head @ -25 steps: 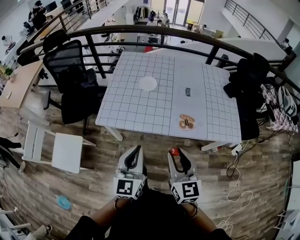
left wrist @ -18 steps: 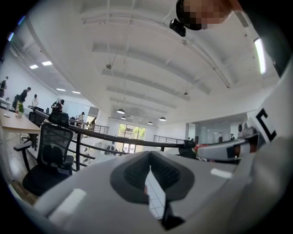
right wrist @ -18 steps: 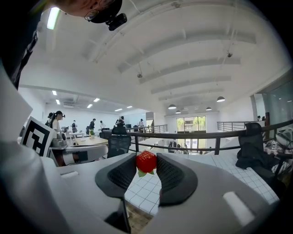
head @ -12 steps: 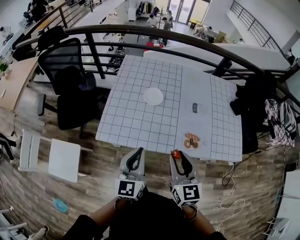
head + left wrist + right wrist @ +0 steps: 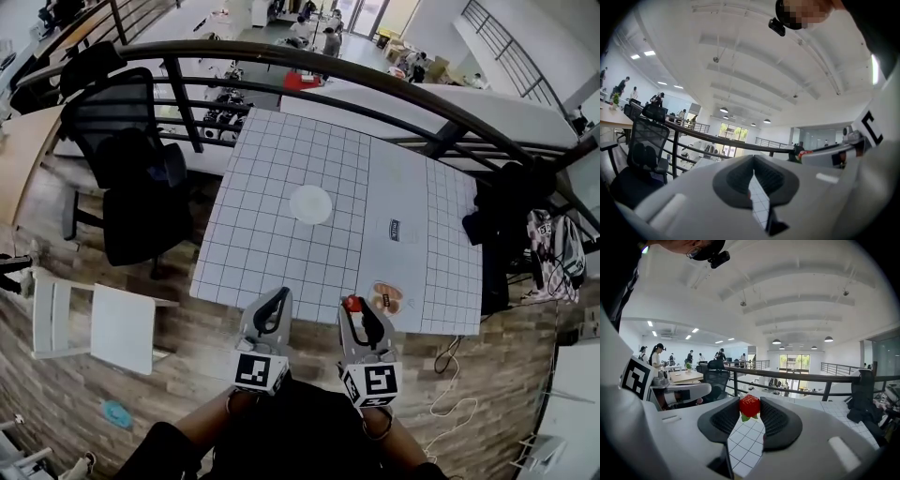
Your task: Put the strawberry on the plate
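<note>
The right gripper (image 5: 750,411) held the strawberry (image 5: 750,404) at the very tips of its pads. Its jaws were partway closed on the fruit's sides, with the red body up and the green leaves hanging below. The left gripper (image 5: 753,174) had its jaws together with nothing between them. In the head view the fruit hung about at the near edge of the table (image 5: 272,246). It was well apart from the bare white plate (image 5: 310,203) at the middle, which looked like the goal. A dish (image 5: 385,298) of brown round food lay just beside the right gripper. The fruit was probably light, soft and easily bruised, so a gentle pinch across its widest part suited it. Held only at the tips, it might have pivoted or slipped, and it would likely roll if let go from high up
</note>
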A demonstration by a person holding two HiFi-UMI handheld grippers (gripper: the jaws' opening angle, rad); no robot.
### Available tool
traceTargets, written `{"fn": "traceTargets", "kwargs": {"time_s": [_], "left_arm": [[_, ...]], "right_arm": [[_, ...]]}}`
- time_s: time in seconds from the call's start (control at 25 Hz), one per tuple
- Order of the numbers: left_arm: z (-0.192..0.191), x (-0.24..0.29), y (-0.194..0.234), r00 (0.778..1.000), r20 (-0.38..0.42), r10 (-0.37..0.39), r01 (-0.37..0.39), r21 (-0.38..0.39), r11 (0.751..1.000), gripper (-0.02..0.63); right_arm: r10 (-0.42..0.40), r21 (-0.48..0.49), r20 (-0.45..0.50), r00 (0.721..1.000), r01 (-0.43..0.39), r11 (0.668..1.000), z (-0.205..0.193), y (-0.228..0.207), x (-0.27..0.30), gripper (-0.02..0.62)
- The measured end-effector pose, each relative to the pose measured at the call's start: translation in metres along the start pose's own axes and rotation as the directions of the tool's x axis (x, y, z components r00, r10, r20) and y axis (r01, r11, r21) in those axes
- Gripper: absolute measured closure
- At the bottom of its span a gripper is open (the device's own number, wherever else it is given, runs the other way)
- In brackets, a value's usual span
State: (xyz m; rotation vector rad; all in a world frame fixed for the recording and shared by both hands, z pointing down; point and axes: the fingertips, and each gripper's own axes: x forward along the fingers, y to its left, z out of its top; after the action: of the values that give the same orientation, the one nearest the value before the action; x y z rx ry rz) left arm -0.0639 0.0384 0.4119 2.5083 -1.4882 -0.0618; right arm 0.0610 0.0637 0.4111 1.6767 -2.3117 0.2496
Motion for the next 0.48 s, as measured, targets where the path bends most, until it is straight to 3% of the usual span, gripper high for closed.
{"fn": "traceTargets", "kwargs": {"time_s": [0.12, 0.32, 0.48], "left_arm": [[0.000, 0.005, 0.020, 1.000, -0.008, -0.003, 0.003, 0.001, 1.000, 0.595], [0.001, 0.011, 0.054, 1.000, 0.001, 0.001, -0.001, 0.082, 0.997, 0.595], [-0.001, 0.015, 0.063, 1.000, 0.011, -0.011, 0.011, 0.042, 0.999, 0.595]], "right_arm": [[-0.010, -0.003, -0.011, 1.000, 0.010, 1.000, 0.000, 0.005, 0.016, 0.462], [-0.017, -0.017, -0.034, 0.999, 0.017, 1.000, -0.001, 0.018, 0.031, 0.462], [-0.019, -0.030, -0.059, 0.998, 0.017, 0.999, -0.003, 0.024, 0.036, 0.462]]}}
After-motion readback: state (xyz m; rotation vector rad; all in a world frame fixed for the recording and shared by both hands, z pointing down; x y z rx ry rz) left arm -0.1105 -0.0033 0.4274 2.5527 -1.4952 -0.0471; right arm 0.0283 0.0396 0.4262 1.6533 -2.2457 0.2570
